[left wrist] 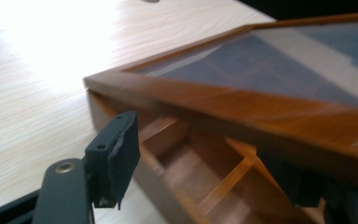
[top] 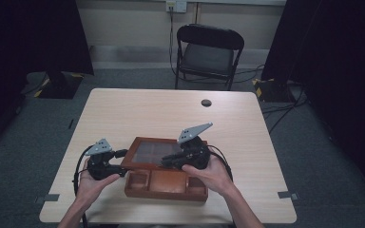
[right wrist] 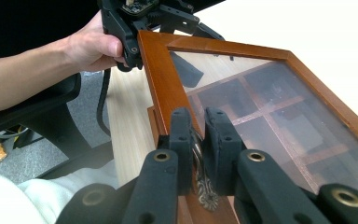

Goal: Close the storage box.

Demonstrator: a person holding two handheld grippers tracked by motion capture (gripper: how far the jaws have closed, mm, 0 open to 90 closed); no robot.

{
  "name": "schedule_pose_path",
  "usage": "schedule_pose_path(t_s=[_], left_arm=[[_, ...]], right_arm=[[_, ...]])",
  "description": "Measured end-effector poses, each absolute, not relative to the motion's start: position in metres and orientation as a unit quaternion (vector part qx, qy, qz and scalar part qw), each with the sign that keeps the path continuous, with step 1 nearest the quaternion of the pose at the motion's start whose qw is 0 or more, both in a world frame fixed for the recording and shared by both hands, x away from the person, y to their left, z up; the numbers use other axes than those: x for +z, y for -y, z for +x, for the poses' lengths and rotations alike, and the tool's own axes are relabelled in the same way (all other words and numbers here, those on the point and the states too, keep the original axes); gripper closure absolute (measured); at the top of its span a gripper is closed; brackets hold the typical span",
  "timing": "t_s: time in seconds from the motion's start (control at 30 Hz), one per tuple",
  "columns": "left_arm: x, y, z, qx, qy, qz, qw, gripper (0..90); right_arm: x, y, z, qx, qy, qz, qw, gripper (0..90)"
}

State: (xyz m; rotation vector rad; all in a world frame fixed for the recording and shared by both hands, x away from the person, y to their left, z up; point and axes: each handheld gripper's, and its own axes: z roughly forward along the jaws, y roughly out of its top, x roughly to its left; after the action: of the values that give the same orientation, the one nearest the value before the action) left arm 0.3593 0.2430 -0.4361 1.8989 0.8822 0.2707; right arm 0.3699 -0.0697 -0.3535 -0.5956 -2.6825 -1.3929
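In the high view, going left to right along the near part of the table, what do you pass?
Left gripper → glass-paned lid of the wooden compartment box → right gripper → right hand.

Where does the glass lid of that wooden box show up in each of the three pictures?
High view: glass lid at lower centre, raised between both claws.
Left gripper view: upper right, tilted above the compartments.
Right gripper view: centre and right.
Shared landmark: the lid's reddish wooden frame.
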Motion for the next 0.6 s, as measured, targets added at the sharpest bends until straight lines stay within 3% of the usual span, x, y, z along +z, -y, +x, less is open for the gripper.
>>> schedule_pose_path(t_s=[0.6], left_arm=[[-0.460,-0.295,0.365,0.133,-0.422,0.776,0.449,22.5]], right_arm=[[-0.369,0.068,0.360,-0.443,0.877,-0.182,0.028,82.4]])
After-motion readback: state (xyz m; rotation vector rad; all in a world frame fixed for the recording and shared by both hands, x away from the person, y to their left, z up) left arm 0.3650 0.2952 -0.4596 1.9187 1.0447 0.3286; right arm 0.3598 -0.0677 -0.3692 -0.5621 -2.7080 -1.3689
